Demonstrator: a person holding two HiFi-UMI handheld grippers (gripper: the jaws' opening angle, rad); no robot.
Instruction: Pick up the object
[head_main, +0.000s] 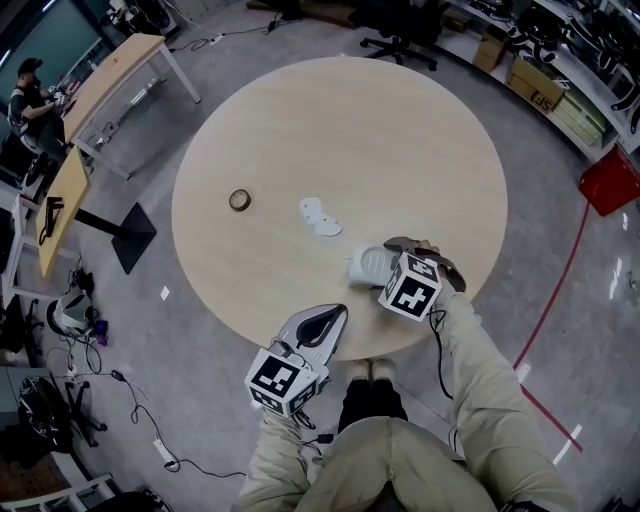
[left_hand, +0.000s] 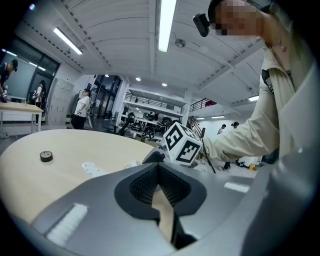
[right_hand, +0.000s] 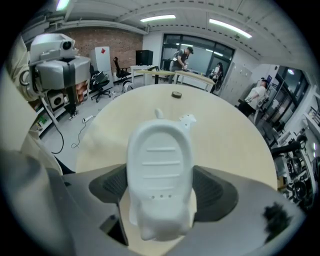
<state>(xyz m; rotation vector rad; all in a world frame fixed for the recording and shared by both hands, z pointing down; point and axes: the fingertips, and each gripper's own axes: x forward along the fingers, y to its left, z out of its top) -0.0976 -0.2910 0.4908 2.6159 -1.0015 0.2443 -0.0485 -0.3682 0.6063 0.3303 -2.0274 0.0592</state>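
No print here is clear enough to read.

A lab-like open workspace: desks (head_main: 115, 75), office chairs (head_main: 402, 42), loose floor cables (head_main: 130, 385), cardboard boxes (head_main: 535, 85), brick wall (right_hand: 117, 42).

Looking down, the right gripper's (head_main: 376, 272) black-and-white marker cube (head_main: 410, 283) covers most of the white ribbed plastic shell (head_main: 360, 265); only one end peeks out. The small dark ring (head_main: 240, 200) and flat white bits (head_main: 320, 216) on the round pale wood desk (head_main: 400, 140) are too tiny to identify.
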